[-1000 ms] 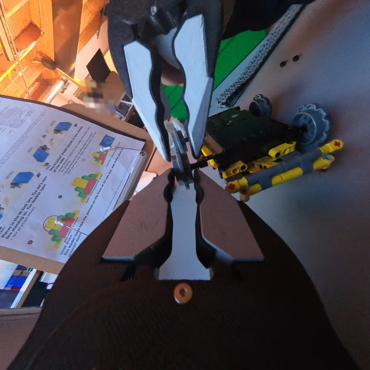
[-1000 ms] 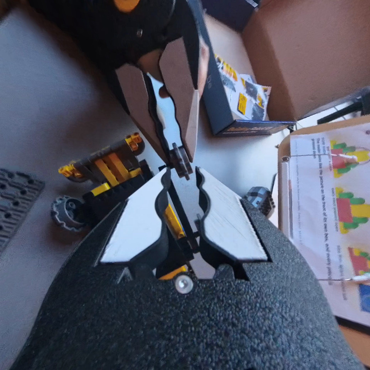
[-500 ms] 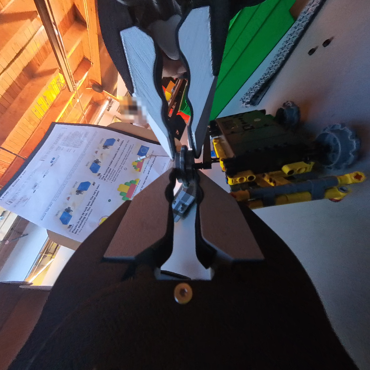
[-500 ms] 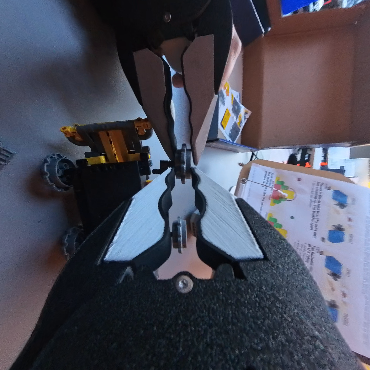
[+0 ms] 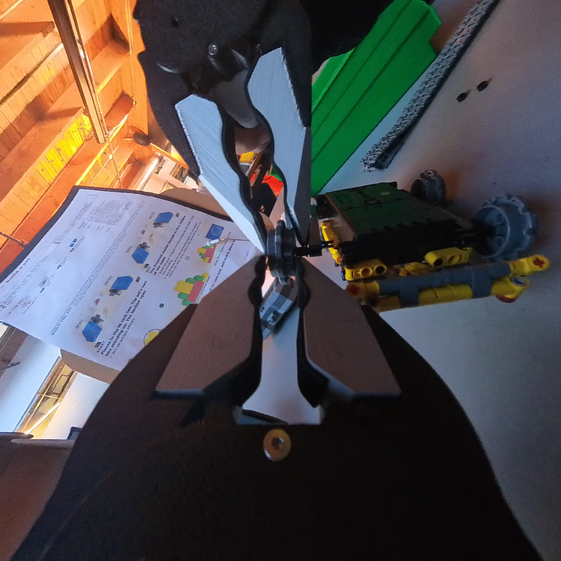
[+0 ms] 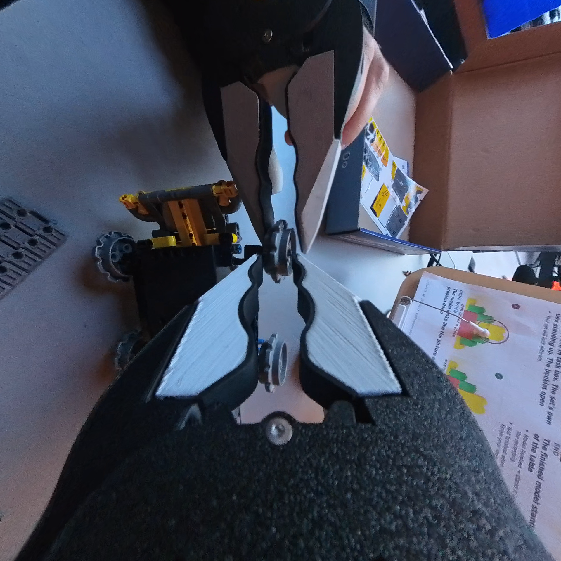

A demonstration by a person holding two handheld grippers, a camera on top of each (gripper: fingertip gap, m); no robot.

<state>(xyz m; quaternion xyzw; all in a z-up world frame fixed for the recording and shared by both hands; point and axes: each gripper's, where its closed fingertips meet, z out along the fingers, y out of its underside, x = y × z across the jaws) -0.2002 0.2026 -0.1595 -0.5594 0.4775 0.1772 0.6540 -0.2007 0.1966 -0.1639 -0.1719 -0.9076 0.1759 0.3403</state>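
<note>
Both the left hand-held gripper and right hand-held gripper pinch one small grey gear wheel; its black axle points toward 3 o'clock into the yellow-black model.

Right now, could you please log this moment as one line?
left gripper: on toothed wheel | right gripper: same wheel | wheel on axle of yellow-black brick vehicle

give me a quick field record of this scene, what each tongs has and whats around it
left tongs: shut on toothed grey wheel
right tongs: shut on the same wheel, from the opposite side
wheel mount: black axle sticking out of brick vehicle
loose part: second grey wheel lying on the table
nearby: instruction sheet, green block, cardboard box
</note>
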